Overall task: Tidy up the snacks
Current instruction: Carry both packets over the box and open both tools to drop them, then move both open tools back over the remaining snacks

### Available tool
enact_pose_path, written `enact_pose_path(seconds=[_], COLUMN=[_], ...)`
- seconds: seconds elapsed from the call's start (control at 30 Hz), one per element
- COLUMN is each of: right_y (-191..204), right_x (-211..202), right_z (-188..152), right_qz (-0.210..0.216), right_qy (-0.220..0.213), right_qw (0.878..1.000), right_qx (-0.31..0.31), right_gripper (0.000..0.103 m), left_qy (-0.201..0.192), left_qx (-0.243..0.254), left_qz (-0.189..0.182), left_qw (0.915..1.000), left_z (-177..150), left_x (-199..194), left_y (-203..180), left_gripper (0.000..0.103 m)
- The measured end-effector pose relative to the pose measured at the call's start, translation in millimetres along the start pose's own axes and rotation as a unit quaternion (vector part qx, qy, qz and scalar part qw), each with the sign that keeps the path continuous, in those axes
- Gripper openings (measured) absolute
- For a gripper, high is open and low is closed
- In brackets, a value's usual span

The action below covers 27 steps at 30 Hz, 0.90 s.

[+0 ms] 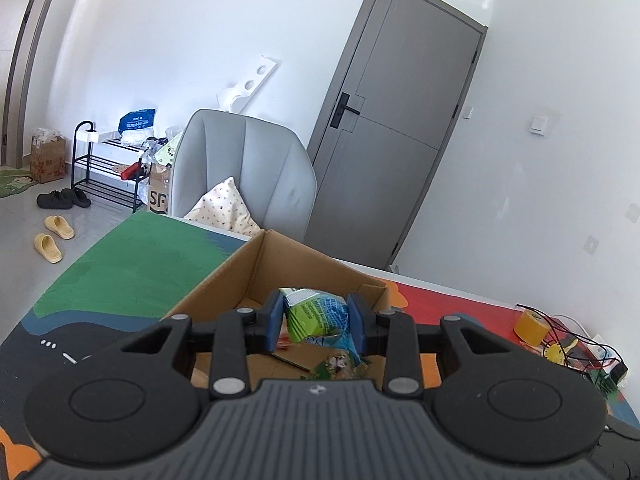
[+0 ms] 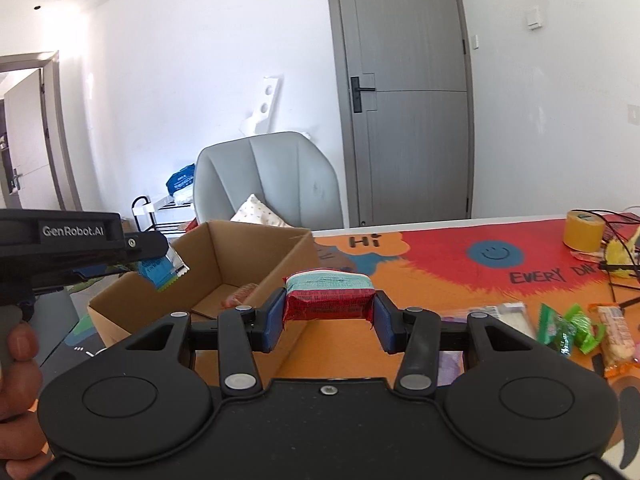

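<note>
Task partway: cardboard box (image 2: 224, 264) on table (image 2: 440, 280) at left holds few snacks; several packets (image 2: 568, 330) wait on table at right; left gripper (image 1: 316, 322) over box, fingers pinching green-blue packet (image 1: 316, 314); right gripper (image 2: 328, 316) near box's right wall, fingers pinching red packet (image 2: 329, 294), not yet inside.

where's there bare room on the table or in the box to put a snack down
Bare mat lies between the cardboard box and the tape roll, around the smiley. The box floor at its far corner is bare. Crowded: the loose snack packets at right, and the wires beyond them.
</note>
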State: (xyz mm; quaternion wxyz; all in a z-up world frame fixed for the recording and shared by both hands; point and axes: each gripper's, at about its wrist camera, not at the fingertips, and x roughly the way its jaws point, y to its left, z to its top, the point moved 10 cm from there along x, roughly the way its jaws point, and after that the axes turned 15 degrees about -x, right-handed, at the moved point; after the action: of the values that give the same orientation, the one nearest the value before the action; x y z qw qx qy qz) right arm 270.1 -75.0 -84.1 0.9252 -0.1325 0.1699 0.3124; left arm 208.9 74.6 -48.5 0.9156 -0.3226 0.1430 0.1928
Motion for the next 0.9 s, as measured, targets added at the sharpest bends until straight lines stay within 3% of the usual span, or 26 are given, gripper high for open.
enact_pose_path(seconds=[0.53,0.67,0.9], right_y=[52.3,67.2,84.5], right_x=[39.7,48.2,52.5], right_z=[28.6,32.5,36.1], right_qz=[0.037,0.049,0.053], right_qy=[0.003,0.008,0.007], right_qw=[0.999,0.998,0.998], right_qx=[-0.031,-0.031,-0.034], right_gripper=[0.046,0.047,0.065], left_qy=[-0.018,-0.024,-0.025], left_qx=[-0.043,-0.051,-0.056], left_qz=[0.019,0.029,0.043], left_qw=[0.9987,0.9980,0.9972], left_z=[32.9,36.4,36.0], left_x=[3.2,-3.7,-14.4], left_y=[54.0,66.5,85.0], left_gripper=[0.057,0.072,0.088])
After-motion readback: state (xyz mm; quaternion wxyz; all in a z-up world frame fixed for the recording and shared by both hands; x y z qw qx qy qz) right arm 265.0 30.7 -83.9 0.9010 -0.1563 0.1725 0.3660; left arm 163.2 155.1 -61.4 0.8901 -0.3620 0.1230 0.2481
